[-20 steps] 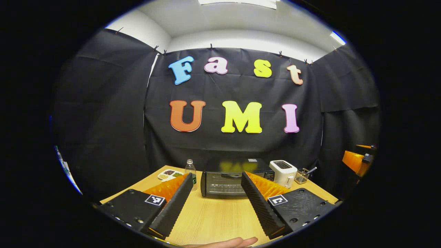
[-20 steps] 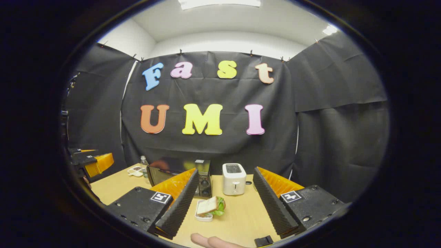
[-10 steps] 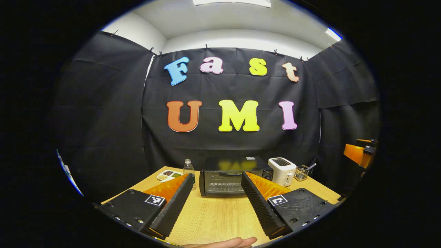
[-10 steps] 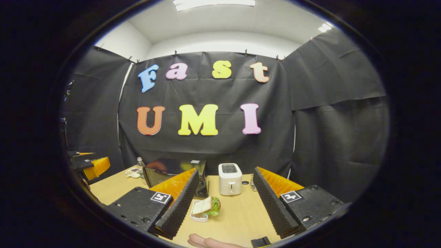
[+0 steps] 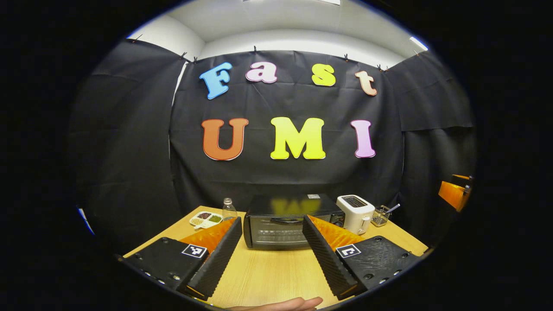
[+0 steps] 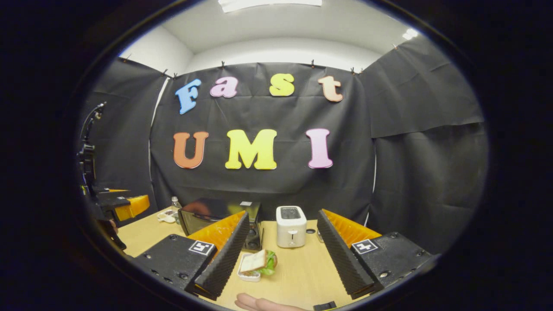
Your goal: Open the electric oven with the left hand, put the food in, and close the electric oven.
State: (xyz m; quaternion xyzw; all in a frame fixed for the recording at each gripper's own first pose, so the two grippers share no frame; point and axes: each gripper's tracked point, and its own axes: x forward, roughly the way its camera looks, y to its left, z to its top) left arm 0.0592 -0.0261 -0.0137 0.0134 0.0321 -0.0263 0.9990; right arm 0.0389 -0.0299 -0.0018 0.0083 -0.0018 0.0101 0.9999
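Note:
A black electric oven [image 5: 281, 224] stands at the back of the wooden table [image 5: 268, 272] with its door closed; its dark handle runs across the top of the glass. My left gripper [image 5: 271, 224] is open, well short of the oven, fingers framing the door. In the right gripper view the oven [image 6: 211, 216] sits at the left, and a sandwich with lettuce [image 6: 258, 262] lies in a small white dish on the table. My right gripper [image 6: 281, 220] is open above the table, the sandwich just inside its left finger. The left gripper [image 6: 125, 203] shows at the far left.
A white toaster [image 5: 355, 213] stands right of the oven, with a small wire holder [image 5: 380, 217] beyond it. A clear bottle [image 5: 228, 210] and a divided snack plate [image 5: 205, 219] sit to the left. A fingertip [image 6: 255, 302] shows at the bottom edge.
The left gripper has drifted nearer the oven and a little right, so the oven looks larger and more central. The right gripper has hardly moved; both stay open.

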